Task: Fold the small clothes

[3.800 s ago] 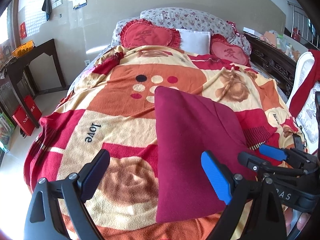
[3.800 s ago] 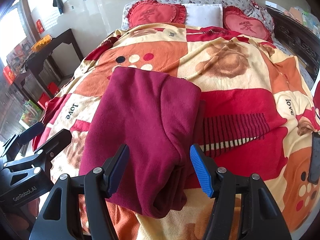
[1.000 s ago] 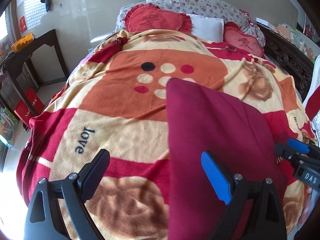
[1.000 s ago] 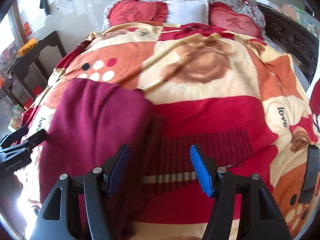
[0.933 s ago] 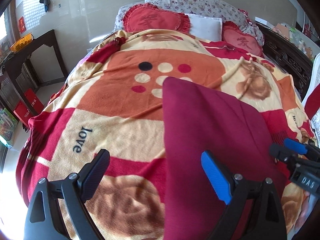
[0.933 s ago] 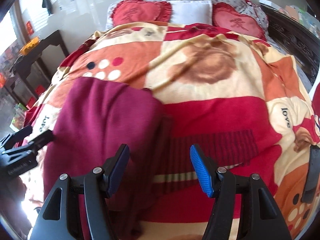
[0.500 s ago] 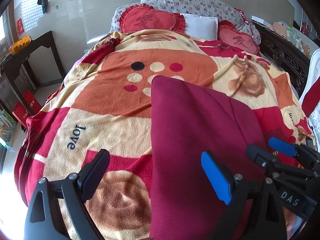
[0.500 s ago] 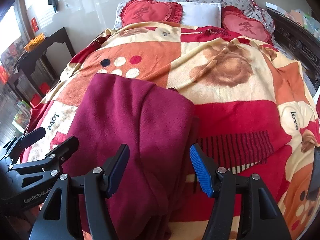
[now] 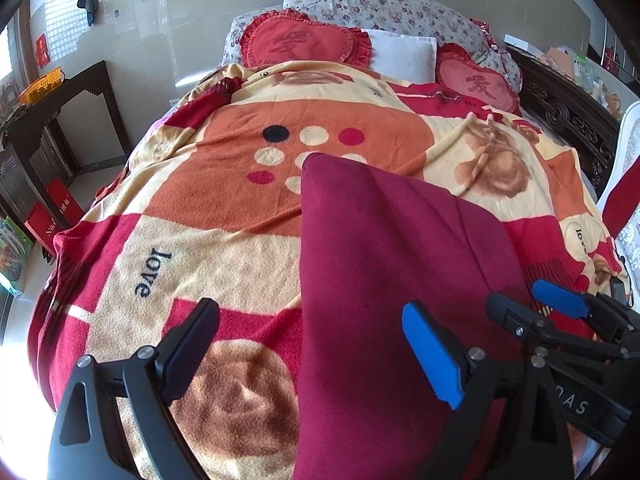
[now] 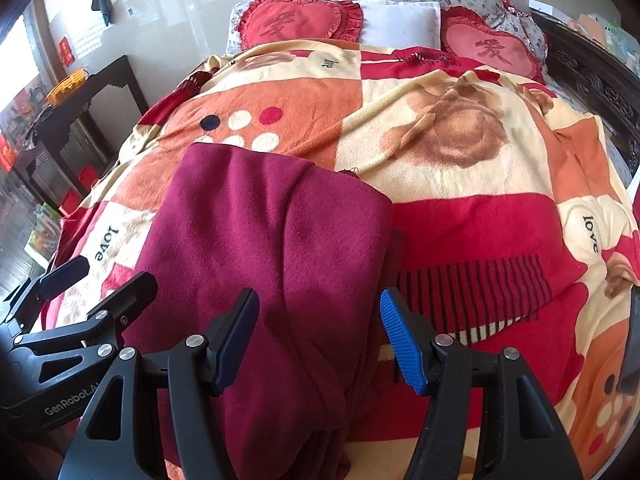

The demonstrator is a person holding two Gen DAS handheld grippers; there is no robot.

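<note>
A folded maroon fleece garment (image 9: 384,280) lies flat on the patterned blanket (image 9: 208,248), near the foot of the bed. It also shows in the right wrist view (image 10: 264,248), with a fold ridge running down its middle. My left gripper (image 9: 312,352) is open and empty, hovering over the garment's left edge. My right gripper (image 10: 318,340) is open and empty, above the garment's near right part. Each gripper shows in the other's view, the right (image 9: 532,306) and the left (image 10: 100,280).
Two red heart cushions (image 9: 304,44) and a white pillow (image 9: 400,56) lie at the head of the bed. A dark wooden side table (image 9: 52,120) stands at the left. A carved dark bed frame (image 9: 568,120) runs along the right side.
Both grippers have drawn back toward the foot of the bed and stayed open. The garment lies still and has not changed shape.
</note>
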